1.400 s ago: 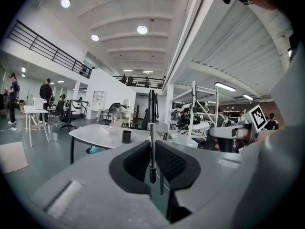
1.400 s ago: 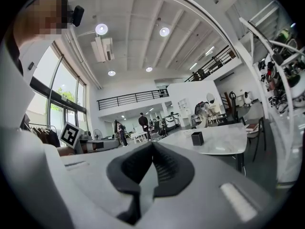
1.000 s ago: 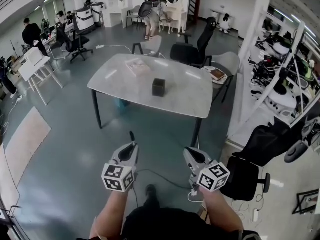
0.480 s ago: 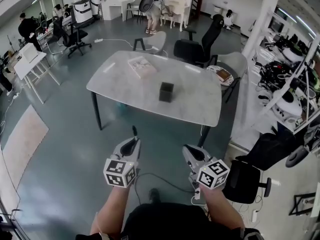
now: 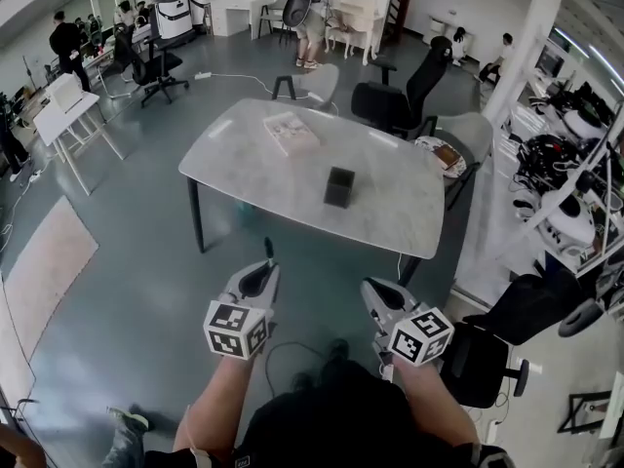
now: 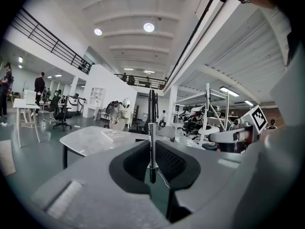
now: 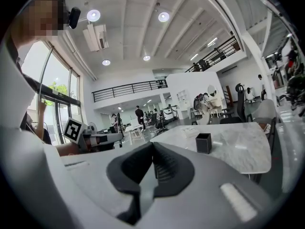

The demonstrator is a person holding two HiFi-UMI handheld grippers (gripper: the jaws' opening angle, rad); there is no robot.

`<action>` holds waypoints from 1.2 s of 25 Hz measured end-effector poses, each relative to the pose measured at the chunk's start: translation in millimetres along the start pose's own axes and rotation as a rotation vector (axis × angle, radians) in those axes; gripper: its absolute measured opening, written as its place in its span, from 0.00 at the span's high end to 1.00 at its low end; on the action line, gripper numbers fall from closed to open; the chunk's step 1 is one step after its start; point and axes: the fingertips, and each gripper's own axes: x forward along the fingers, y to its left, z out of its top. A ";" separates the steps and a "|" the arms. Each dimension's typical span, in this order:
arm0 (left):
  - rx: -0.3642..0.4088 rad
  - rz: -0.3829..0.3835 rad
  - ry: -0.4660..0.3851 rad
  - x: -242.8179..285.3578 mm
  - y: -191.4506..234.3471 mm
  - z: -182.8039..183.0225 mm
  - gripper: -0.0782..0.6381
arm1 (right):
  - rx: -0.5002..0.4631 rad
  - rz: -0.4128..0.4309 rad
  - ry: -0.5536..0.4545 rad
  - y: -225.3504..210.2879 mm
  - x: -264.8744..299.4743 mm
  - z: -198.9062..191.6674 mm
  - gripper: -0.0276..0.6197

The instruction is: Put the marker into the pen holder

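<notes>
The marker (image 6: 152, 142) stands upright, pinched between the dark pads of the left tongs (image 6: 152, 168), with its upper part rising well above them. In the head view it shows as a thin dark stick poking forward out of those tongs, held low in front of the person, above the grey-green floor (image 5: 146, 261). The right tongs (image 7: 152, 165) are level with them, just beside, with their pads pressed together and nothing between. Well ahead of both stands the pale marbled bench (image 5: 253, 169). The pen holder (image 5: 338, 186), a small black open-topped box, sits upright near its middle, well apart from the marker. A book (image 5: 290, 133) lies flat on the bench further back and left. A black office chair (image 5: 400, 96) stands behind the bench's far edge.
</notes>
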 end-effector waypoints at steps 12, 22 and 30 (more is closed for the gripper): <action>0.009 0.064 0.020 58.8 42.5 10.9 0.84 | 0.008 0.079 -0.007 -49.4 78.0 22.1 0.95; -0.004 0.067 0.094 206.4 50.8 19.7 0.84 | -0.028 0.102 0.027 -172.6 143.6 49.8 0.95; -0.013 0.072 0.116 308.8 49.7 40.7 0.84 | 0.007 0.132 0.036 -262.8 174.7 72.5 0.95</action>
